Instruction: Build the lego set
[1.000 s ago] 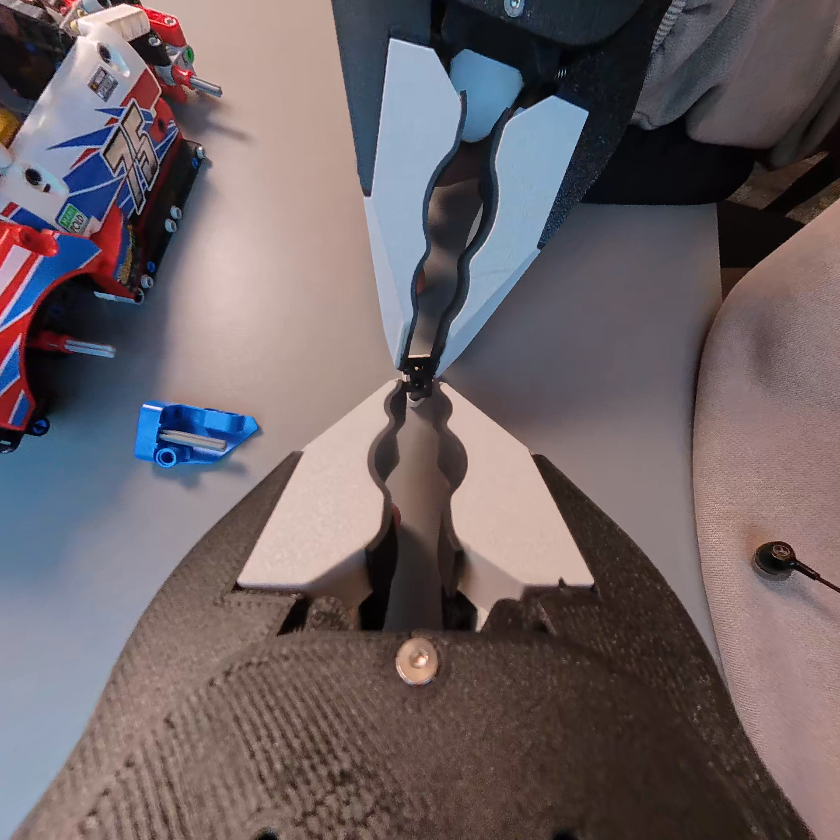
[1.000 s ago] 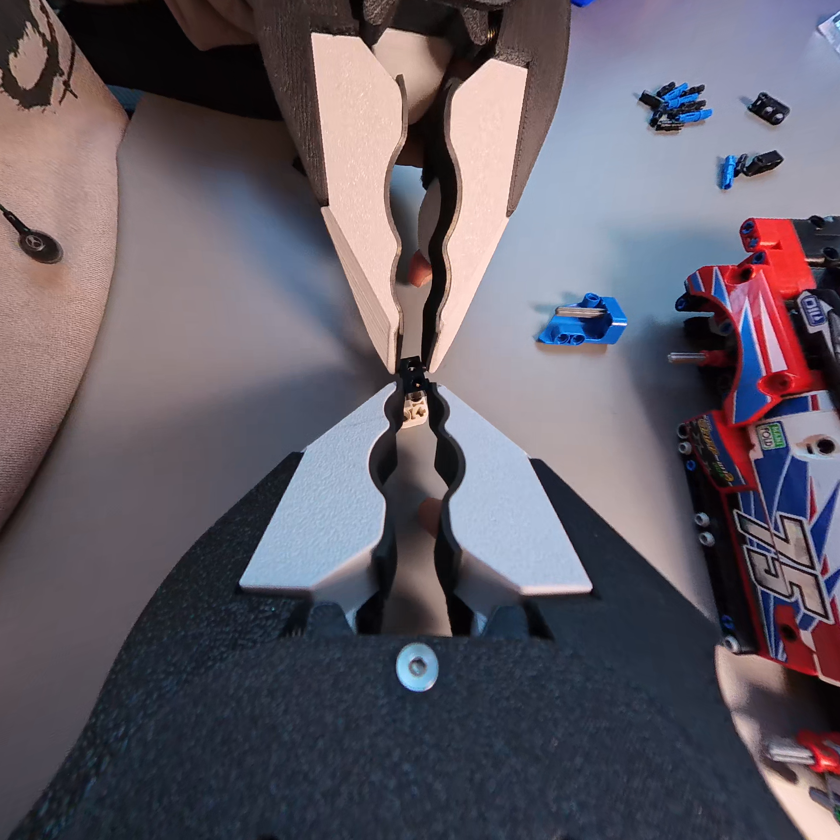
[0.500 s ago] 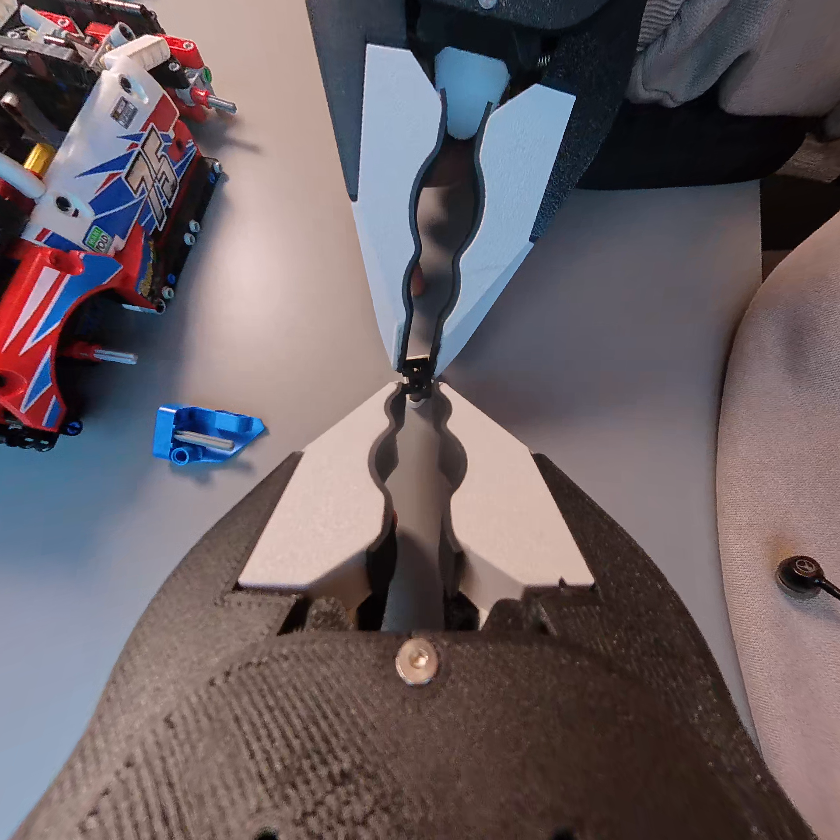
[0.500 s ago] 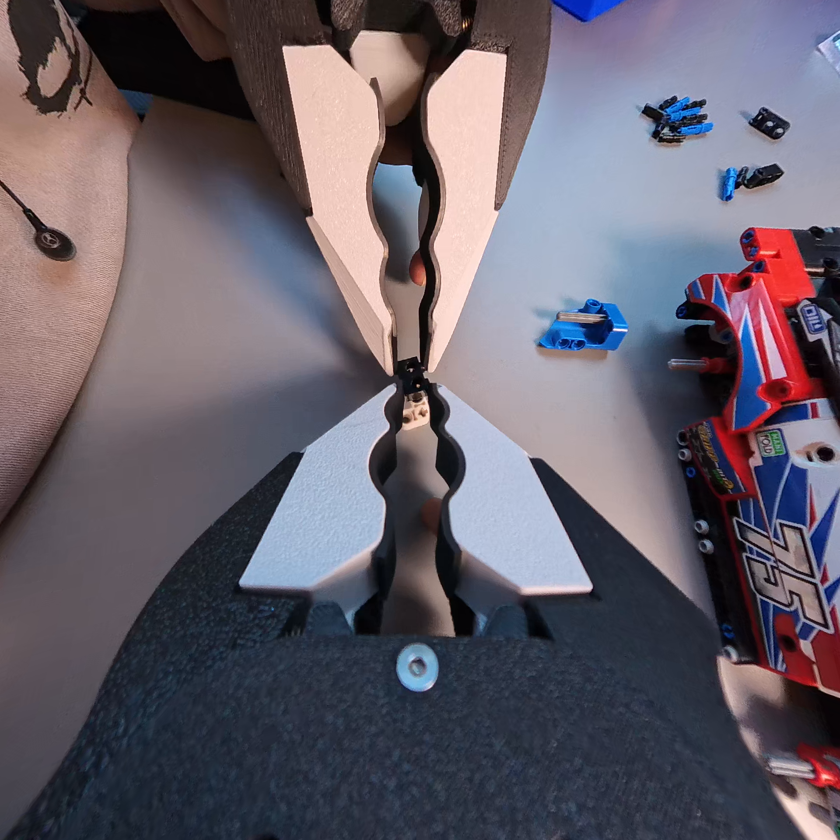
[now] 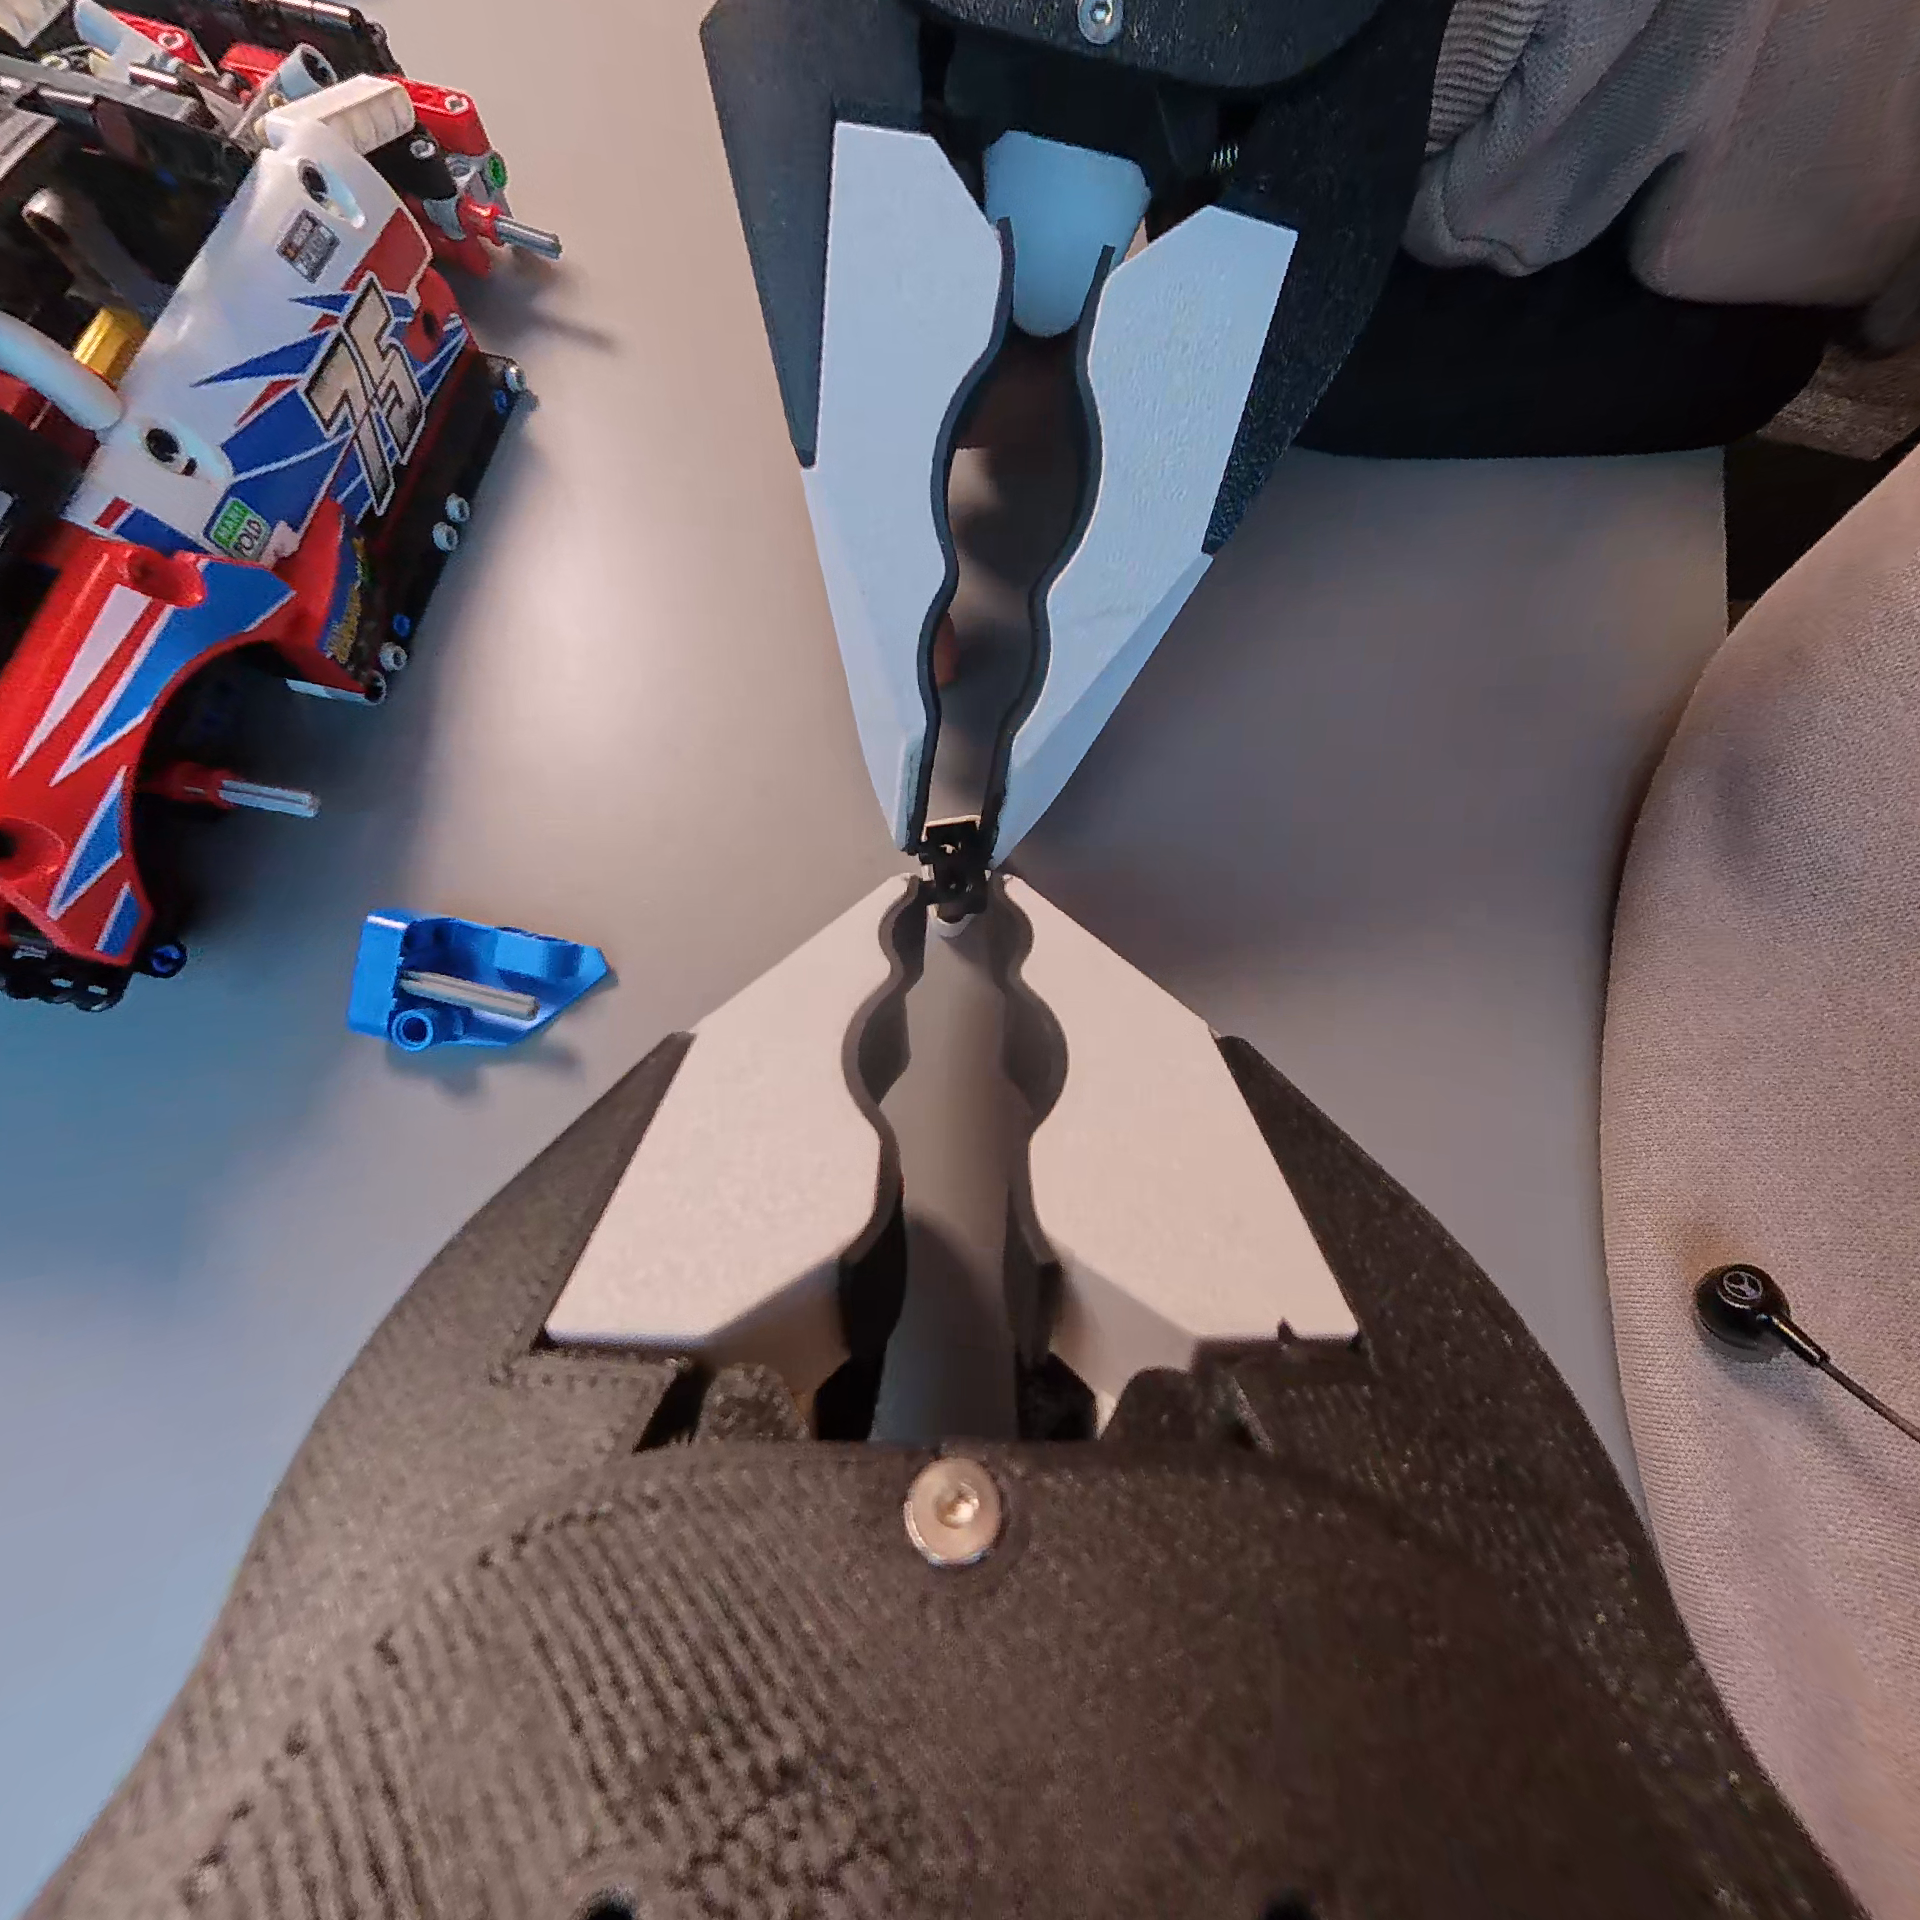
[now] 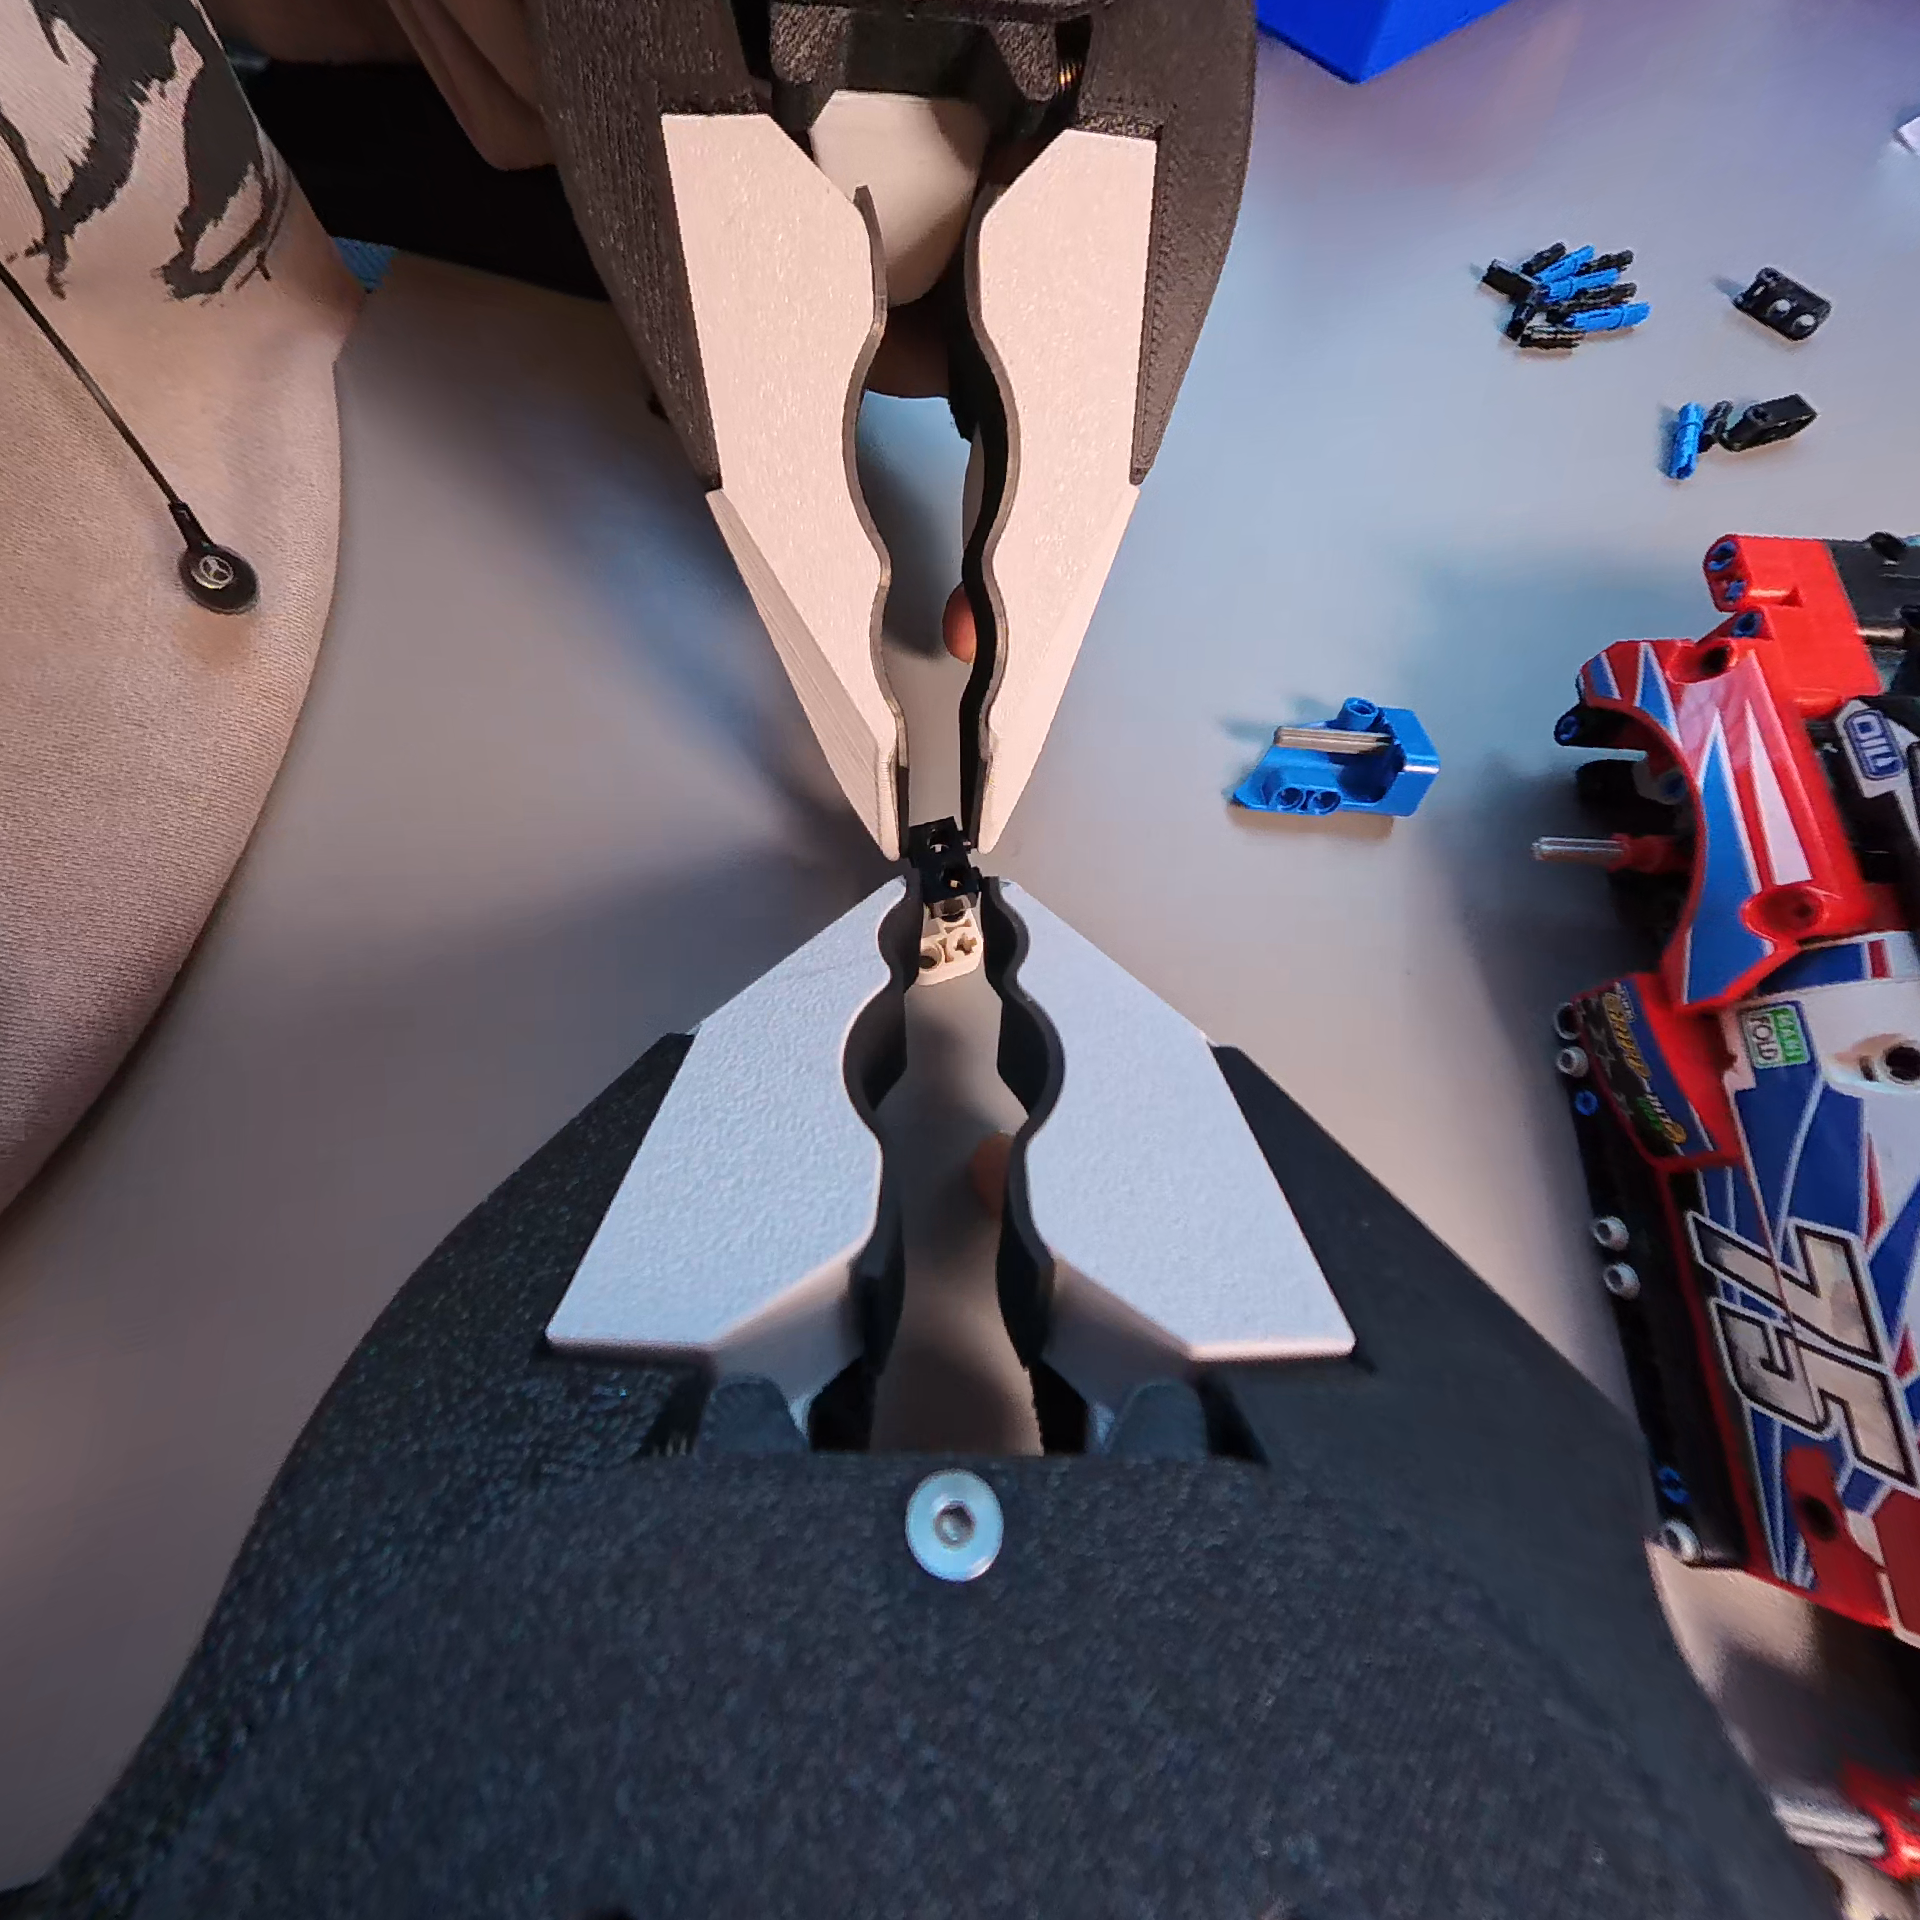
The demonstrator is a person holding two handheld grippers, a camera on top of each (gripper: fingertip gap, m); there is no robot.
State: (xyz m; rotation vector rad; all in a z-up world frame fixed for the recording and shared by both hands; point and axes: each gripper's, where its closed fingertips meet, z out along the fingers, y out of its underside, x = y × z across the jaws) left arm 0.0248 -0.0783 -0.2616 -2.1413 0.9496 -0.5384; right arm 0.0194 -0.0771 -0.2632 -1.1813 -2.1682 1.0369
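My two grippers meet tip to tip above the grey table (image 5: pixel 644 665). My left gripper (image 5: pixel 956 902) is shut on a small pale piece (image 5: pixel 956 923) that joins a small black connector (image 5: pixel 956 857). The right gripper (image 5: pixel 961 831) comes in from the top of that view. In the right wrist view my right gripper (image 6: pixel 945 902) is shut on a pale cross-hole piece (image 6: pixel 951 943). The black connector (image 6: pixel 940 860) reaches into the left gripper's (image 6: pixel 940 842) tips. The red, white and blue lego car (image 5: pixel 260 416) lies to the side and also shows in the right wrist view (image 6: pixel 1766 1143).
A blue lego part with a grey axle (image 5: pixel 468 982) lies on the table between the grippers and the car (image 6: pixel 1340 769). Loose blue and black pins (image 6: pixel 1569 296) and black connectors (image 6: pixel 1782 303) lie farther off. A person's beige clothing (image 5: pixel 1766 935) borders the table. Less than 4 cm separates the two grippers' tips.
Both grippers stay tip to tip on the small pieces. The pair has drifted slightly, so more of the car shows in the left wrist view.
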